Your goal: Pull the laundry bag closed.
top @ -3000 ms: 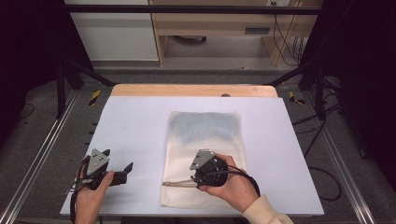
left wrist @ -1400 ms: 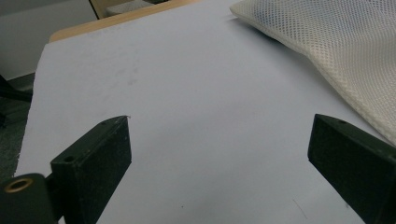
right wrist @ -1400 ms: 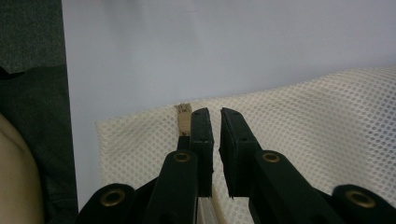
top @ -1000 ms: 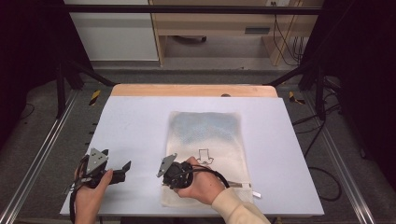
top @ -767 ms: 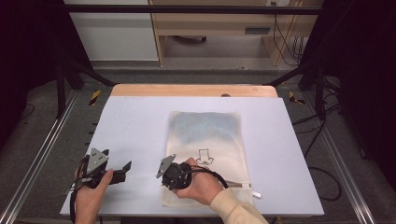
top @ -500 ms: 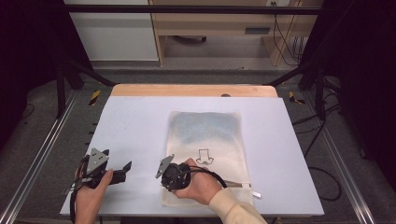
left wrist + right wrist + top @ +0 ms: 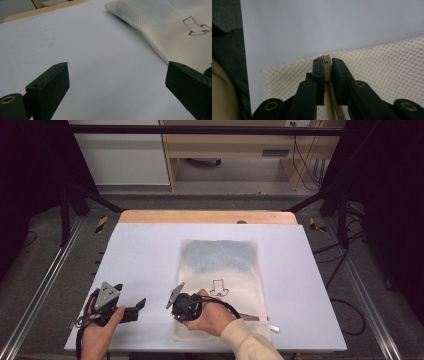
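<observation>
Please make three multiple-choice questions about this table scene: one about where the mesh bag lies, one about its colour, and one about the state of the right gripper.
1. Where does the mesh bag lie on the table?
A. Right of the middle
B. Far left corner
C. Hanging off the far edge

2. What colour is the bag?
A. Red
B. Cream
C. Black

3. What is the state of the right gripper?
A. Wide open above the bag
B. Shut on the zipper pull
C. Lying unheld on the table

Answers: 1 A, the high view shows it right of the table's middle. 2 B, the mesh looks cream in every view. 3 B, the right gripper view shows its jaws pressed on the tan pull.
</observation>
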